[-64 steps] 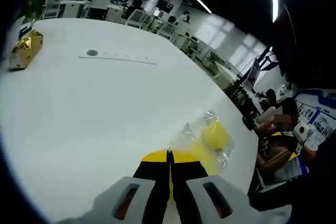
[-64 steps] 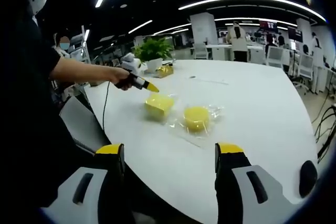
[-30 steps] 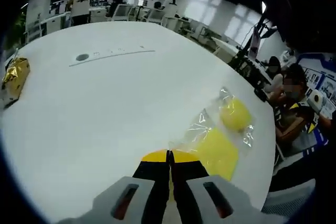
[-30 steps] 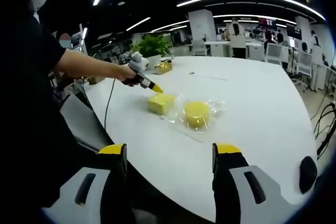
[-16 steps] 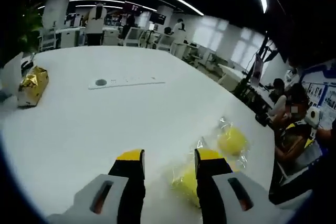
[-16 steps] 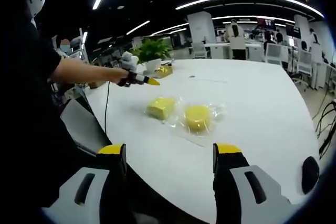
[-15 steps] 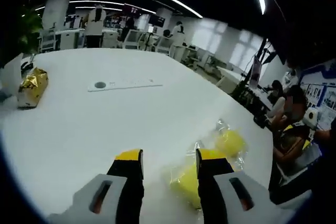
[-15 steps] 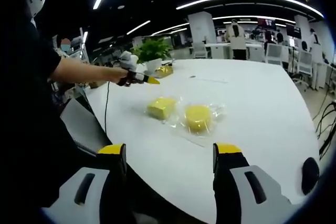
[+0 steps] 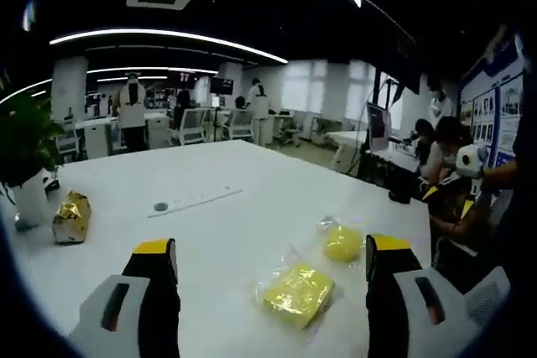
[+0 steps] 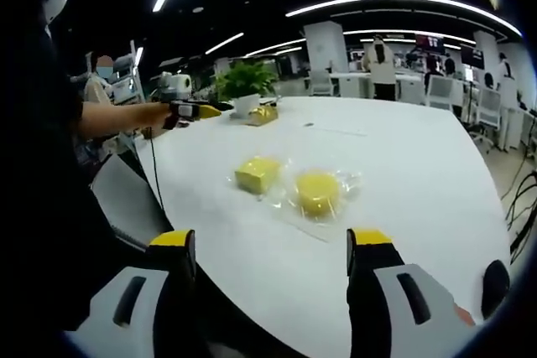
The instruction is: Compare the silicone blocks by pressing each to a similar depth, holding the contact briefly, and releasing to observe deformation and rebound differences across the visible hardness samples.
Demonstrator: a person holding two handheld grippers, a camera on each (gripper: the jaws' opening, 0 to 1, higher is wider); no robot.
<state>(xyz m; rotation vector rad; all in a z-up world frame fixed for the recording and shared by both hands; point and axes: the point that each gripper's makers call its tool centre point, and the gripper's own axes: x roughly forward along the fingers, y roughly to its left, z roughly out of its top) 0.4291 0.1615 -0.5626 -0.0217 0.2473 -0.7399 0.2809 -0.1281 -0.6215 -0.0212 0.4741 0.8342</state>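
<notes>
The left gripper (image 9: 268, 259) now hangs spread wide and lifted clear of the table (image 9: 218, 232); a second ago its jaws were pressed together at the square block (image 9: 299, 294). I judge that press released and rebound ready to be read. The square block lies just ahead between the jaws, flat, yellow, bagged in clear plastic, with no dent visible. The round block (image 9: 343, 243) sits just beyond, toward the right jaw. The right gripper (image 10: 273, 249) hovers spread, both blocks well ahead.
</notes>
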